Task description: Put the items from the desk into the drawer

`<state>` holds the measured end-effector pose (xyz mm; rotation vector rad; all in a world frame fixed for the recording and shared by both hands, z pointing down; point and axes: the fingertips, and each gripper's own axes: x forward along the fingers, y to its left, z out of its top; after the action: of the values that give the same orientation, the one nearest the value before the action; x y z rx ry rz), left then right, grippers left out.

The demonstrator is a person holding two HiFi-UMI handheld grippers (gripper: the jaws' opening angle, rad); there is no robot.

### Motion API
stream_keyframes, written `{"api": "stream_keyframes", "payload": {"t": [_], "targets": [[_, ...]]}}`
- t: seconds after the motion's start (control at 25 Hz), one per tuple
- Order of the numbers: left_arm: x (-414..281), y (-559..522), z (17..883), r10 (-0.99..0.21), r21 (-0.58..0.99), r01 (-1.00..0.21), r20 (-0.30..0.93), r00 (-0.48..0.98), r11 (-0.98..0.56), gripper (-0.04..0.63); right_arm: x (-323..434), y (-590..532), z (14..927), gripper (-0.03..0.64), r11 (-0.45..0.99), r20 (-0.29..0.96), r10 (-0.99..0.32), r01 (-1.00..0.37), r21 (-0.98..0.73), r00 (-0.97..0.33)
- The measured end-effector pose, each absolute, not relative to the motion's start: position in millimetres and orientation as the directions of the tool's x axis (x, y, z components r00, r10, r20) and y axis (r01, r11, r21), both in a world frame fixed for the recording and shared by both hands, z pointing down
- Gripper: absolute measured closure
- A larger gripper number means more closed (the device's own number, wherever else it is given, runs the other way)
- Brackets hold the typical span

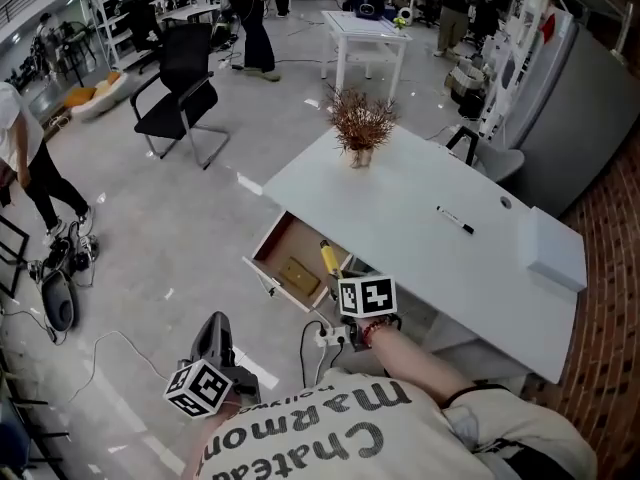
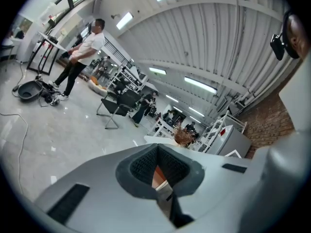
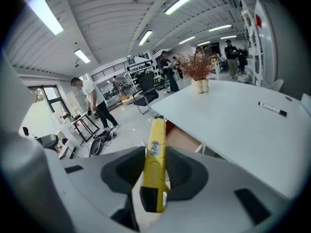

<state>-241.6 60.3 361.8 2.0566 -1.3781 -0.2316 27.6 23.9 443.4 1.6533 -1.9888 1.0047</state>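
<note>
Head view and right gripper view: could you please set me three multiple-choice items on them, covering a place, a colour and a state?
1. Where is the black marker? A. on the chair B. on the desk C. on the floor
2. What colour is the tool in the right gripper? A. yellow B. red C. blue
3. How is the drawer? A. shut B. lifted out C. pulled open
B: it lies on the white top. A: the jaws clamp a yellow tool. C: its inside shows.
</note>
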Motion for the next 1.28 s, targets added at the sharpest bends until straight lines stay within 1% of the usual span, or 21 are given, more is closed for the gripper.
{"api": "stream_keyframes", "payload": {"t": [0.36, 0.6, 0.8, 0.96, 1.12, 1.28], "targets": [[-254.2, 42.9, 365.0, -0.920, 0.611, -0.782, 0.227, 0.318, -0.120, 0.594, 16.6, -17.0, 443.4, 0.483, 0.161, 0.689, -0.654, -0.947, -0.276, -0.312], [-237.9, 29.5, 364.3, -0.937, 0.605, -0.791, 0.216, 0.274, -0.092, 0.594, 13.8, -46.3, 444.6, 0.483, 0.256, 0.686, -0.621, -0.926, -0.279, -0.378], [-233.7, 22.2, 372.4, -0.952, 0.608, -0.792, 0.204, 0.226, -0.058, 0.594, 3.2, -58.9, 463.5, 0.483, 0.342, 0.707, -0.567, -0.902, -0.265, -0.423], [-236.1, 23.5, 387.3, -0.960, 0.607, -0.795, 0.227, 0.164, 0.008, 0.594, -4.6, -60.9, 487.7, 0.483, 0.400, 0.734, -0.515, -0.882, -0.249, -0.442], [-245.8, 27.4, 396.9, -0.961, 0.598, -0.800, 0.250, 0.122, 0.054, 0.594, -7.0, -66.6, 509.0, 0.483, 0.410, 0.760, -0.477, -0.876, -0.253, -0.442], [-271.1, 22.2, 401.7, -0.961, 0.594, -0.797, 0.267, 0.072, 0.106, 0.594, -15.2, -78.0, 526.4, 0.483, 0.405, 0.787, -0.442, -0.878, -0.254, -0.431]]}}
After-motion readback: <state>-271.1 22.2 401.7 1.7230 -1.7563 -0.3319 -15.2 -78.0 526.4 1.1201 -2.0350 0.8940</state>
